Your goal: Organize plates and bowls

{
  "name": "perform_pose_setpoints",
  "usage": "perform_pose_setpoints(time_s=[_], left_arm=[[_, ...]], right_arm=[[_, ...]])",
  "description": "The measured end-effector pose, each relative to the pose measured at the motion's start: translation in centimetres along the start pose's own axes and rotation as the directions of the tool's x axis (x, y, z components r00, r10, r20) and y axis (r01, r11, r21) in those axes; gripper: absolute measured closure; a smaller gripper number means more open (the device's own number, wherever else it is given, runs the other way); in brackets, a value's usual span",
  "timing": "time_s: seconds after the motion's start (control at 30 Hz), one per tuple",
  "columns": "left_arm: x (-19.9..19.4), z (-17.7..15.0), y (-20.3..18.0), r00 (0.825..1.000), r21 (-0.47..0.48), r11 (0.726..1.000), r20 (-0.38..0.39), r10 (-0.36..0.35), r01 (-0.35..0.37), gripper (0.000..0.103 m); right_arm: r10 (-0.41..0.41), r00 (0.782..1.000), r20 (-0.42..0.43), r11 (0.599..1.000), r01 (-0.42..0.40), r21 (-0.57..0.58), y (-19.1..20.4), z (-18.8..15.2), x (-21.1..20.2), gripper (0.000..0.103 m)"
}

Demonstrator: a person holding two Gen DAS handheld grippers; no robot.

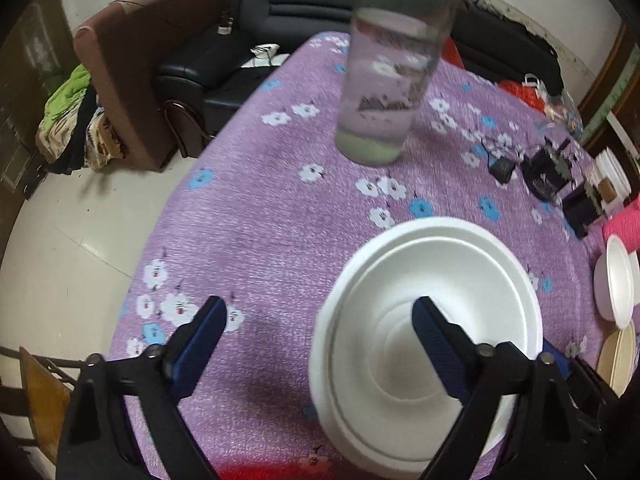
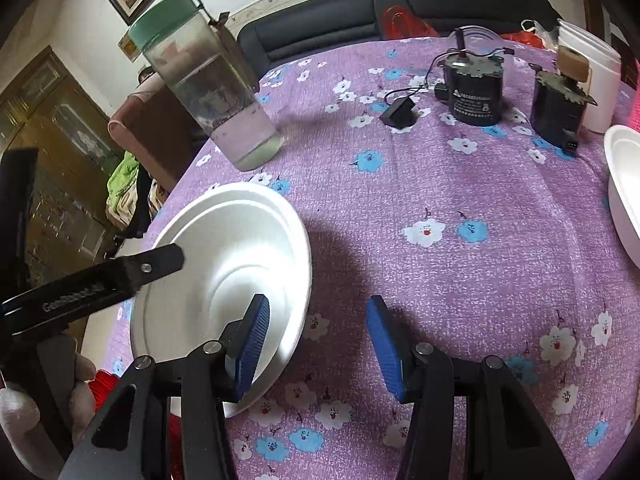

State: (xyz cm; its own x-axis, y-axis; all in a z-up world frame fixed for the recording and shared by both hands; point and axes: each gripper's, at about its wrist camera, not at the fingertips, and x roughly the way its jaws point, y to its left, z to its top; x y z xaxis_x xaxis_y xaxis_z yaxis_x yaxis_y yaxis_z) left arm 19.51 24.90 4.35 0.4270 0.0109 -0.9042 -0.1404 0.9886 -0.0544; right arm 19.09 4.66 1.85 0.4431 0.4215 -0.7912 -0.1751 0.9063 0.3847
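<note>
A stack of white foam bowls sits near the table's edge on the purple flowered cloth. My left gripper is open and straddles the stack's left rim, one pad inside the top bowl, the other over the cloth. My right gripper is open and straddles the opposite rim, its left pad inside the bowl and its right pad above the cloth. Neither pair of pads presses on the rim. One of the left gripper's fingers shows above the bowl in the right wrist view.
A clear bottle with a green lid stands just beyond the bowls. Black motors and an adapter lie further back. Another white bowl and a beige plate are at the right. The table edge drops to the floor on the left.
</note>
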Motion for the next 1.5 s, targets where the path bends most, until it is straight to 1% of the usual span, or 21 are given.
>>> perform_pose_setpoints(time_s=[0.07, 0.1, 0.13, 0.17, 0.2, 0.23, 0.27, 0.3, 0.33, 0.37, 0.43, 0.7, 0.87, 0.97, 1.1, 1.3, 1.5], left_arm=[[0.7, -0.1, -0.4, 0.999, 0.023, 1.0, -0.031, -0.008, 0.009, 0.038], [1.0, -0.2, -0.5, 0.999, 0.027, 1.0, -0.046, -0.014, 0.015, 0.044], [1.5, -0.3, -0.6, 0.997, 0.029, 0.999, -0.069, -0.023, 0.025, 0.058], [1.9, -0.4, -0.7, 0.996, 0.029, 0.999, -0.086, -0.033, 0.036, 0.074], [2.1, -0.5, -0.8, 0.994, 0.03, 0.999, -0.097, -0.039, 0.042, 0.079], [2.3, -0.6, -0.9, 0.994, 0.033, 0.999, -0.101, -0.032, 0.036, 0.08], [2.3, -0.7, -0.9, 0.995, 0.033, 0.999, -0.096, -0.04, 0.043, 0.081], [2.2, -0.7, -1.0, 0.995, 0.035, 0.998, -0.091, -0.043, 0.046, 0.082], [2.0, -0.7, -1.0, 0.995, 0.037, 0.998, -0.088, -0.045, 0.049, 0.083], [1.8, -0.7, -1.0, 0.995, 0.038, 0.998, -0.083, -0.049, 0.052, 0.084], [1.3, -0.7, -1.0, 0.996, 0.038, 0.998, -0.074, -0.051, 0.054, 0.084], [-1.2, -1.6, -0.7, 0.998, 0.028, 0.998, -0.03, -0.064, 0.064, 0.084], [-4.8, -3.2, -0.8, 0.999, 0.049, 0.998, 0.044, -0.029, 0.027, 0.084], [-7.3, -4.7, -0.6, 0.995, 0.055, 0.998, 0.103, -0.001, -0.005, 0.084], [-9.7, -6.7, 0.2, 0.988, 0.04, 0.999, 0.15, 0.024, -0.03, 0.084], [-12.2, -9.7, 1.5, 0.982, 0.009, 0.999, 0.185, 0.042, -0.044, 0.084], [-13.8, -12.8, 3.0, 0.977, -0.032, 0.997, 0.201, 0.072, -0.067, 0.084]], right_arm=[[-0.007, 1.0, -0.003, 1.0, 0.007, -0.014, 0.3, 0.0, 0.2, 0.048], [-0.008, 1.0, -0.005, 1.0, 0.008, -0.018, 0.4, 0.0, 0.3, 0.048], [-0.01, 1.0, -0.006, 1.0, 0.01, -0.023, 0.4, -0.1, 0.4, 0.049], [-0.014, 1.0, -0.006, 1.0, 0.014, -0.028, 0.5, -0.1, 0.4, 0.053], [-0.014, 1.0, -0.006, 0.999, 0.014, -0.033, 0.6, -0.2, 0.4, 0.057], [-0.009, 1.0, -0.008, 0.999, 0.009, -0.037, 0.7, -0.2, 0.4, 0.065], [-0.001, 1.0, -0.01, 0.999, 0.001, -0.037, 0.8, -0.2, 0.4, 0.072], [0.004, 1.0, -0.009, 0.999, -0.005, -0.037, 0.9, -0.2, 0.4, 0.075], [0.011, 1.0, -0.01, 0.999, -0.011, -0.041, 1.1, -0.2, 0.4, 0.083], [0.012, 1.0, -0.008, 0.999, -0.012, -0.05, 1.4, -0.2, 0.3, 0.084], [-0.004, 1.0, 0.005, 0.998, 0.005, -0.062, 1.7, -0.2, 0.0, 0.084], [0.006, 0.999, 0.053, 0.996, -0.001, -0.087, 2.5, -1.0, -2.8, 0.085], [0.023, 0.996, 0.087, 0.993, -0.013, -0.117, 3.6, -2.0, -5.4, 0.085], [0.034, 0.994, 0.104, 0.99, -0.019, -0.142, 4.7, -2.9, -6.9, 0.085], [0.052, 0.993, 0.111, 0.986, -0.033, -0.166, 5.9, -4.1, -8.6, 0.085], [0.083, 0.991, 0.108, 0.977, -0.06, -0.204, 7.8, -6.4, -10.7, 0.085], [0.103, 0.991, 0.087, 0.969, -0.08, -0.234, 9.1, -8.9, -11.5, 0.085]])
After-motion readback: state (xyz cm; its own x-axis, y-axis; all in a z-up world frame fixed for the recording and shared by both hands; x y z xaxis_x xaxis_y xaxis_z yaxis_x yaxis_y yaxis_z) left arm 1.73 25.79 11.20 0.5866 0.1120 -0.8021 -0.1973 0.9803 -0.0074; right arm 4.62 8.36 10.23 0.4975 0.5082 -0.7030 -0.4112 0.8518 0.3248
